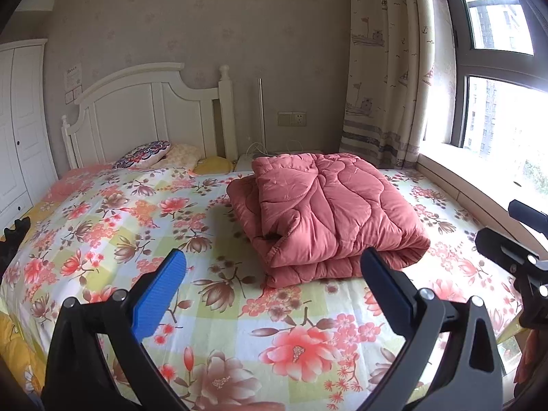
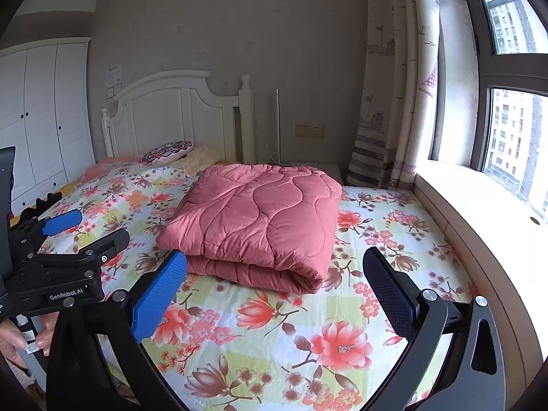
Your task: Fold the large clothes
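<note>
The quilt (image 1: 328, 215) you are folding is pink and stitched in wavy lines, doubled over into one thick, puffy bundle with its rounded fold facing you. It lies on the flowered sheet (image 1: 137, 226) of the bed, toward the window (image 2: 513, 137) side. There is one quilt, and two pillows (image 1: 161, 152) rest by the white headboard (image 1: 147, 116). Your left gripper (image 1: 274, 291) and right gripper (image 2: 274, 291) both hover over the sheet with fingers spread wide, gripping nothing, short of the bundle.
</note>
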`<action>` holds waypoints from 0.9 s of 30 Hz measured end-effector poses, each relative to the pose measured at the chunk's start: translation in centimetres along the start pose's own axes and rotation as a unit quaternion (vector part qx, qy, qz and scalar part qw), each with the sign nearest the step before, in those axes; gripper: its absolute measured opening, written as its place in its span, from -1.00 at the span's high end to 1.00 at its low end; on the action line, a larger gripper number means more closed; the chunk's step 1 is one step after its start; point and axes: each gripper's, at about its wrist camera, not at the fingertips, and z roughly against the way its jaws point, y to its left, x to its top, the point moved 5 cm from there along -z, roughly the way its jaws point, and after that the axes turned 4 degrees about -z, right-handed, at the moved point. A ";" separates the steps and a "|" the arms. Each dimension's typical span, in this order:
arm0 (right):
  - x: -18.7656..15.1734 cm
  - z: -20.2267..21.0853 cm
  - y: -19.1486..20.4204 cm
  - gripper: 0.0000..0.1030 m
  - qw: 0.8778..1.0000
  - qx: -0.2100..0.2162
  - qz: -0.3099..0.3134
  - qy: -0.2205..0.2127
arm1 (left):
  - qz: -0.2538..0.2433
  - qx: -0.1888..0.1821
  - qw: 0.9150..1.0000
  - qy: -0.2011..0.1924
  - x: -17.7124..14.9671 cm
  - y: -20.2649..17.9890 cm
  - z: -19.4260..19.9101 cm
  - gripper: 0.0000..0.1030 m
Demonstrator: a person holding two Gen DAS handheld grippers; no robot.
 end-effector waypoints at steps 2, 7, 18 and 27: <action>-0.1 -0.1 0.4 -0.91 1.000 0.001 0.003 0.002 | 0.001 0.000 1.000 0.001 -0.1 0.0 0.0 -0.96; -0.4 -0.3 1.2 -0.91 1.000 0.005 0.011 0.008 | -0.002 0.004 1.000 0.003 -0.2 0.1 0.0 -0.96; -0.7 -0.4 1.5 -0.91 1.000 0.009 0.010 0.014 | -0.003 0.004 1.000 0.003 -0.3 -0.1 0.0 -0.96; -0.7 -0.4 1.9 -0.91 1.000 0.014 0.009 0.015 | -0.003 0.004 1.000 0.003 -0.2 0.0 0.0 -0.96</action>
